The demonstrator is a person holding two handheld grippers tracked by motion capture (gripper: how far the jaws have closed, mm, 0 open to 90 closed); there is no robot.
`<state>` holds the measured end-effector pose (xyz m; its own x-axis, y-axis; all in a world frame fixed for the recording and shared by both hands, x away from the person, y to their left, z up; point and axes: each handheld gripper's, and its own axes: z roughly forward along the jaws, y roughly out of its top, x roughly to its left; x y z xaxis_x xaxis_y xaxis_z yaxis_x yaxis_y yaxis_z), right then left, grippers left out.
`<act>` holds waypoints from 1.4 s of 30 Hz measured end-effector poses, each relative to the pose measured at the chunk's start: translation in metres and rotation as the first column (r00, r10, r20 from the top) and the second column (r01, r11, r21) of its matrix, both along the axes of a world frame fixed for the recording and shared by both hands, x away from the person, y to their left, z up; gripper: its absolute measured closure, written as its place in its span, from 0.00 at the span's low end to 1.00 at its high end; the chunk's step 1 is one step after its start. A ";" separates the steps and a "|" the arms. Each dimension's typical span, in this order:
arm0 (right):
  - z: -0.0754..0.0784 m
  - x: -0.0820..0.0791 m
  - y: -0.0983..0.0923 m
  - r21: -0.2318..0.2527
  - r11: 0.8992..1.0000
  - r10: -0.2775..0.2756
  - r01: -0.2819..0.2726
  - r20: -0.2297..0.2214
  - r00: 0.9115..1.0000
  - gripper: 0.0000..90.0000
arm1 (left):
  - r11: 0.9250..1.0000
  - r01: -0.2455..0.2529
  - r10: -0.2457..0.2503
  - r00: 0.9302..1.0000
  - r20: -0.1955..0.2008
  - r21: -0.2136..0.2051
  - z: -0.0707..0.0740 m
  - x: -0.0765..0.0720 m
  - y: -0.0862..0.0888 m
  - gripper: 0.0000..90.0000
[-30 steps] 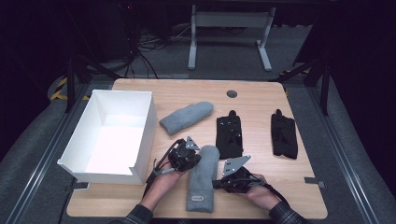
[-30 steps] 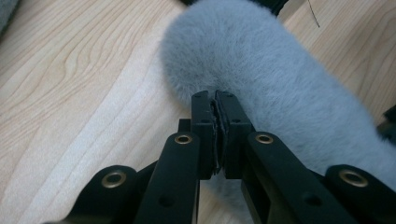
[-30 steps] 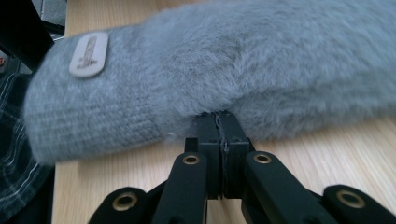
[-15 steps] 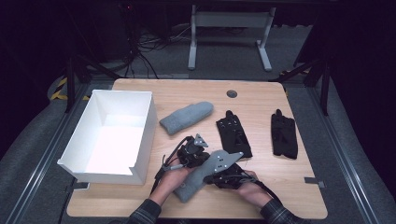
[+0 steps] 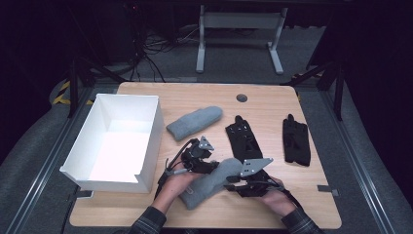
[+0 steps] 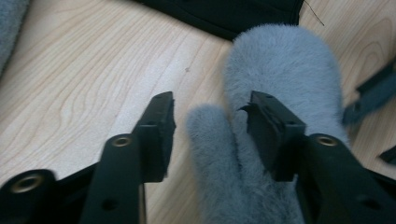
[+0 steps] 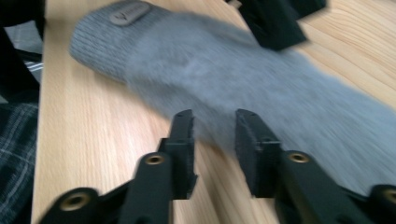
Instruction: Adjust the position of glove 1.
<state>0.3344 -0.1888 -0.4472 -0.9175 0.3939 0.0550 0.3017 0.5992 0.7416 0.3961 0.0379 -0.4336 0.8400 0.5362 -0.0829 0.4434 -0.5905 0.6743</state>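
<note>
**Letting go of the grey mitten near the table's front edge**

My left gripper (image 6: 208, 121) has just been opening: its jaws stand apart now, with the thumb of the grey mitten (image 6: 280, 79) lying loose between them, the pads no longer pressing on the fleece. My right gripper (image 7: 215, 140) has just been opening too; its jaws are parted over the mitten's edge (image 7: 261, 93), and nothing is pinched there either. I judge the release is deliberate: the mitten lies flat and slantwise on the wood, so I no longer need to hold it.

From above, my left gripper (image 5: 197, 158) sits at the mitten's ten o'clock and my right gripper (image 5: 251, 175) at its three o'clock, with the mitten (image 5: 209, 183) between my hands, cuff toward me. At its twelve o'clock lies a second grey mitten (image 5: 195, 122), probably its partner. At two o'clock are two black gloves, one (image 5: 243, 139) near and one (image 5: 296, 141) farther right, well apart from each other. At nine to ten o'clock stands an open white box (image 5: 148, 146), likely where things go.

The table (image 5: 146, 209) is pale wood with a dark round grommet (image 5: 241, 98) at the back edge. Beyond it the room is dark, with cables (image 5: 151, 63) on grey flooring and a white stand (image 5: 238, 34).
</note>
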 end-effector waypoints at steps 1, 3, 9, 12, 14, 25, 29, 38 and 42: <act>0.001 -0.002 -0.009 0.002 1.000 -0.024 0.024 0.013 1.000 0.68 | 1.000 -0.002 0.002 1.000 0.007 -0.002 0.000 0.000 0.001 0.48; 0.002 -0.001 -0.013 0.004 0.999 -0.033 0.033 0.011 0.999 0.67 | 1.000 0.000 0.000 1.000 0.011 -0.002 0.000 0.002 0.003 0.46; 0.003 -0.001 -0.039 0.002 0.994 -0.110 0.110 0.046 0.993 0.53 | 1.000 0.012 -0.012 1.000 0.000 0.024 0.006 0.012 0.007 0.31; 0.003 -0.002 -0.051 -0.002 0.990 -0.143 0.144 0.061 0.988 0.48 | 0.999 0.012 -0.011 1.000 -0.010 0.036 0.008 0.018 0.010 0.27; 0.003 -0.002 -0.055 -0.004 0.988 -0.155 0.156 0.062 0.986 0.46 | 0.999 0.014 -0.014 1.000 -0.010 0.038 0.010 0.021 0.012 0.25; -0.005 -0.002 -0.109 -0.023 0.958 -0.285 0.287 0.077 0.955 0.31 | 1.000 0.004 -0.004 1.000 0.002 0.020 0.018 0.042 0.011 0.19; -0.008 -0.002 -0.121 -0.030 0.948 -0.314 0.317 0.085 0.946 0.29 | 1.000 -0.017 0.016 1.000 0.020 0.023 0.022 0.051 0.011 0.19; -0.015 0.000 -0.136 -0.041 0.936 -0.346 0.350 0.091 0.934 0.27 | 0.997 -0.059 0.056 0.997 0.048 0.056 0.028 0.075 0.008 0.19; -0.016 0.001 -0.138 -0.051 0.934 -0.347 0.353 0.094 0.933 0.27 | 0.995 -0.084 0.081 0.995 0.055 0.052 0.030 0.088 0.010 0.19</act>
